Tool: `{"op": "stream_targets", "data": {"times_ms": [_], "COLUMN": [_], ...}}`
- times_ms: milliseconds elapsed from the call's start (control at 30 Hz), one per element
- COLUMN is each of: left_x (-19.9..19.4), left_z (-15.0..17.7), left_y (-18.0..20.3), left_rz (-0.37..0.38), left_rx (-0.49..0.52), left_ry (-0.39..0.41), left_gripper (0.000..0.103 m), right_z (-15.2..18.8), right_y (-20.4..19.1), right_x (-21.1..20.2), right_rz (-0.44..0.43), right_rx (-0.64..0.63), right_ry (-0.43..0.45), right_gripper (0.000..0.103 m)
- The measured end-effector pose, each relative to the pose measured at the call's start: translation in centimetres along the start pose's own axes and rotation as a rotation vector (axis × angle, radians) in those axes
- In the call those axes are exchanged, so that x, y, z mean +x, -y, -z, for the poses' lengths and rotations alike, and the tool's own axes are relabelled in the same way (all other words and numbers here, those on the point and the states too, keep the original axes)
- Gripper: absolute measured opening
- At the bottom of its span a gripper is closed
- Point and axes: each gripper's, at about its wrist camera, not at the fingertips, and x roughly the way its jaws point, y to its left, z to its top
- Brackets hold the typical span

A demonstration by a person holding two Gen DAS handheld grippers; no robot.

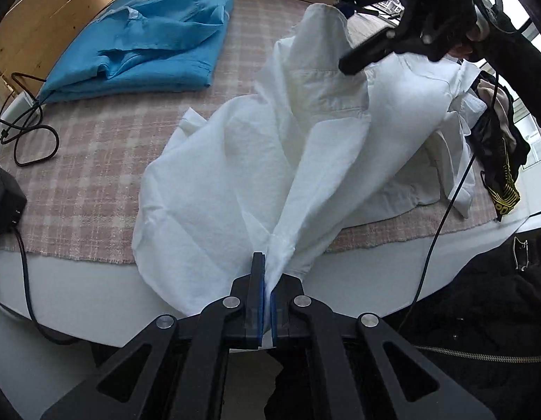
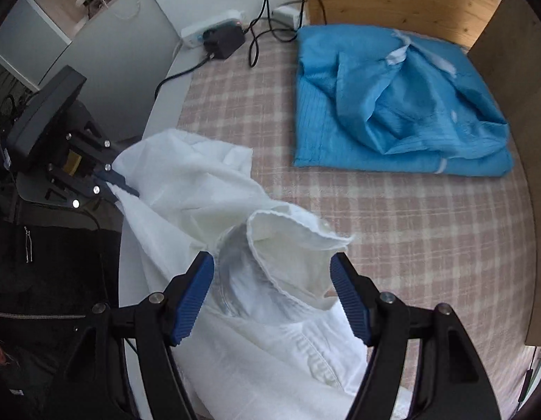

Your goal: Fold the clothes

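Pink plaid cloth (image 1: 95,161) covers the table, with a folded blue garment (image 2: 393,105) lying at its far side. At the near edge the left gripper (image 1: 267,280) has its fingers clamped on a bunched edge of the white shirt (image 1: 256,161), which drapes across the cloth. The right gripper (image 2: 272,294) has its blue-padded fingers (image 2: 193,297) spread wide on either side of the shirt's raised collar (image 2: 291,238)

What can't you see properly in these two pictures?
- The white shirt: its lower part is cut off by the bottom edge in the right wrist view, behind the right gripper.
- The dark clothes pile: half hidden behind the white shirt in the left wrist view; what garments they are is unclear.
- The blue shirt: folded, so its inner layers are hidden.
- The left gripper: its shut jaws hide the pinched edge.
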Motion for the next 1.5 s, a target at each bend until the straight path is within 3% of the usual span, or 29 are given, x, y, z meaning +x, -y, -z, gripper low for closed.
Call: {"op": "stream_targets", "data": {"times_ms": [33,100,133,267,333,400,500,767,967,1233,1333,1500], "left_x": [-0.2,-0.6,-0.8,-2.1,-3.3,-4.9,-8.0,-14.9,-17.0,-18.7,-19.5,-18.5], "left_z": [0.0,-0.1,-0.3,-2.3,-3.9,-6.1,-9.8,-16.3,-17.4,-18.4,-18.2,-17.5], "left_y": [-0.2,-0.5,-0.6,-0.5,-0.2,0.0,0.3,3.9,5.1,4.1,4.0,3.9], "left_rz": [-0.006,-0.019,-0.027,-0.056,-0.077,-0.092,-0.085,-0.021,0.030,0.044,0.042,0.039], "left_rx": [-0.009,-0.020,-0.023,-0.006,0.015,0.024,0.026,0.156,0.227,0.245,0.261,0.301], "left_ry": [0.007,0.021,0.028,0.068,0.099,0.143,0.230,0.469,0.524,0.555,0.569,0.524], "left_gripper": [0.003,0.003,0.003,0.003,0.004,0.011,0.034,0.036,0.037,0.037,0.037,0.040], "right_z": [0.3,1.0,1.4,3.1,3.3,3.3,2.3,-0.7,-2.4,-1.8,-1.4,4.5], "right_y": [0.0,0.0,0.0,-0.1,0.0,0.5,-0.9,-6.2,-12.8,-18.8,-17.9,-11.3], "right_x": [0.5,0.7,0.1,-2.5,-5.9,-11.4,-21.2,-47.5,-58.7,-65.0,-64.7,-58.6], "right_rz": [0.019,0.066,0.073,0.102,0.159,0.257,0.421,0.851,1.029,1.140,1.149,1.042], "right_rx": [-0.006,-0.003,0.014,0.083,0.132,0.204,0.255,0.339,0.362,0.416,0.483,0.709], "right_ry": [-0.027,-0.045,-0.027,0.044,0.124,0.243,0.394,0.774,0.911,1.014,0.960,0.797], "right_gripper": [0.066,0.030,0.005,0.004,0.003,0.002,0.002,0.002,0.002,0.002,0.002,0.002]}}
